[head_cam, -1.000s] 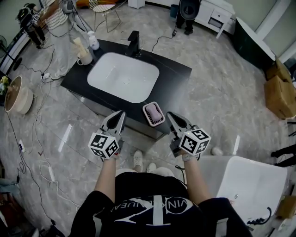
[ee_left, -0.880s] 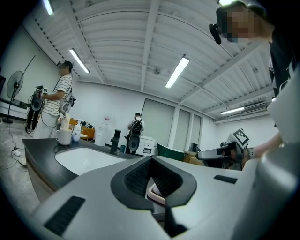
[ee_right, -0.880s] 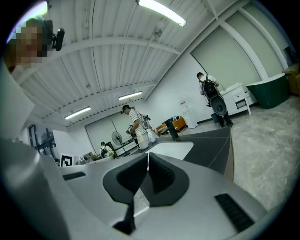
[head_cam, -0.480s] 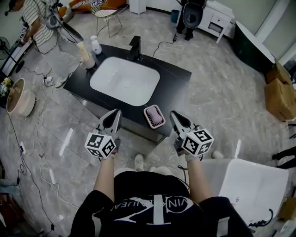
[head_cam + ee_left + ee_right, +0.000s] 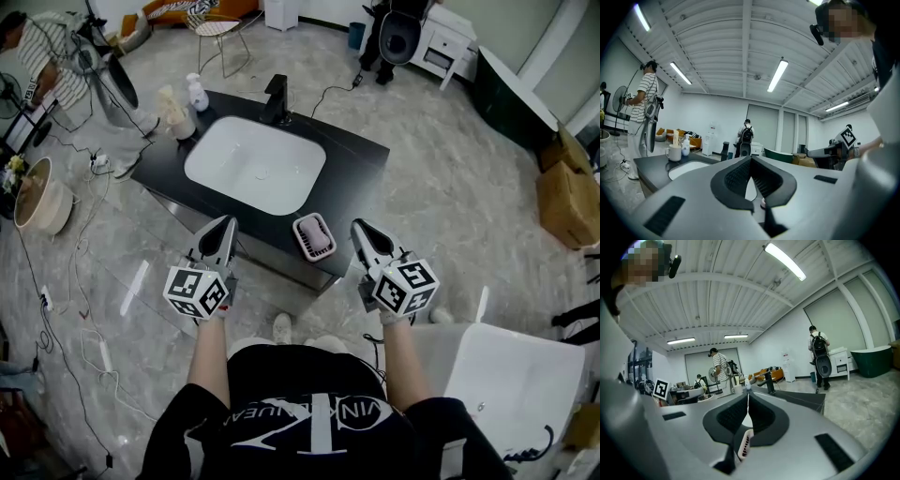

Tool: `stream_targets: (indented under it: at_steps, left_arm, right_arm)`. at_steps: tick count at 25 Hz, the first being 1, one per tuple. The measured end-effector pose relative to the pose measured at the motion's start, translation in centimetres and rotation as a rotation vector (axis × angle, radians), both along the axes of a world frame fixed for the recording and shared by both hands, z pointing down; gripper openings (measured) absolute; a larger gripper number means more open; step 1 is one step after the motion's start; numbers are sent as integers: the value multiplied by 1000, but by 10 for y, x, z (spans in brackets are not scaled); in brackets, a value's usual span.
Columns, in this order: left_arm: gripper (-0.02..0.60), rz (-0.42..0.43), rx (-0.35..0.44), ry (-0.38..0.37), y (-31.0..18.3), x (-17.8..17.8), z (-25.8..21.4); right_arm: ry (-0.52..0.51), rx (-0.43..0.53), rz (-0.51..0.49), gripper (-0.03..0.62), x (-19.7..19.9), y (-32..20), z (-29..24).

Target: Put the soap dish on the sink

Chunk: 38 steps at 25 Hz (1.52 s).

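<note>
The pink soap dish [image 5: 314,234] lies on the black counter [image 5: 361,159], near its front right corner and right of the white basin [image 5: 255,164]. My left gripper [image 5: 225,223] hangs in front of the counter's edge, left of the dish, shut and holding nothing. My right gripper [image 5: 359,228] is level with it on the dish's right, also shut and holding nothing. In the left gripper view the jaws of the gripper [image 5: 751,158] meet at the tips. In the right gripper view the gripper [image 5: 748,394] is closed, and a sliver of the pink dish [image 5: 744,444] shows below its jaws.
A black faucet [image 5: 275,98] stands behind the basin; a cup [image 5: 178,120] and a bottle [image 5: 197,92] stand at the counter's back left corner. A person in a striped shirt [image 5: 47,52] stands beyond. A white tub [image 5: 511,375] is at my right, cables on the floor at left.
Both grippers have lifted and drawn slightly apart, away from the dish, which stays on the counter. The person at the back left has shifted.
</note>
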<state>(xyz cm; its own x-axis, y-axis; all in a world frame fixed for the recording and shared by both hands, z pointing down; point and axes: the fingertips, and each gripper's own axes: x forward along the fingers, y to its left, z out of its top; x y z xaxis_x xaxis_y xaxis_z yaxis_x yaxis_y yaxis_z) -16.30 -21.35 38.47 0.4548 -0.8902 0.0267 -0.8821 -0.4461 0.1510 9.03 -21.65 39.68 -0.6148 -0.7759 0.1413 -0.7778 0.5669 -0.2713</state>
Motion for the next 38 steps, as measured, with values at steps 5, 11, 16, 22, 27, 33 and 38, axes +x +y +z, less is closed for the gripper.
stream_targets:
  at_steps: [5, 11, 16, 22, 27, 33, 38]
  left_arm:
    - [14, -28, 10, -11, -3, -12, -8]
    - [14, -42, 21, -19, -6, -19, -15]
    - [14, -43, 37, -20, -13, -21, -22]
    - [14, -46, 41, -29, -16, -21, -26]
    - [14, -45, 40, -31, -17, -19, -25]
    - [14, -48, 27, -39, -17, -19, -20]
    - [14, -49, 18, -38, -16, -21, -16]
  right_arm:
    - [-2, 14, 14, 28, 1, -6, -6]
    - [-13, 29, 24, 28, 1, -11, -12]
    - [-14, 41, 31, 28, 0, -17, -16]
    - [-22, 46, 46, 28, 2, -18, -19]
    - [-32, 38, 58, 28, 6, -20, -15]
    - [-45, 26, 66, 28, 7, -19, -12]
    - [-58, 13, 66, 28, 6, -19, -8]
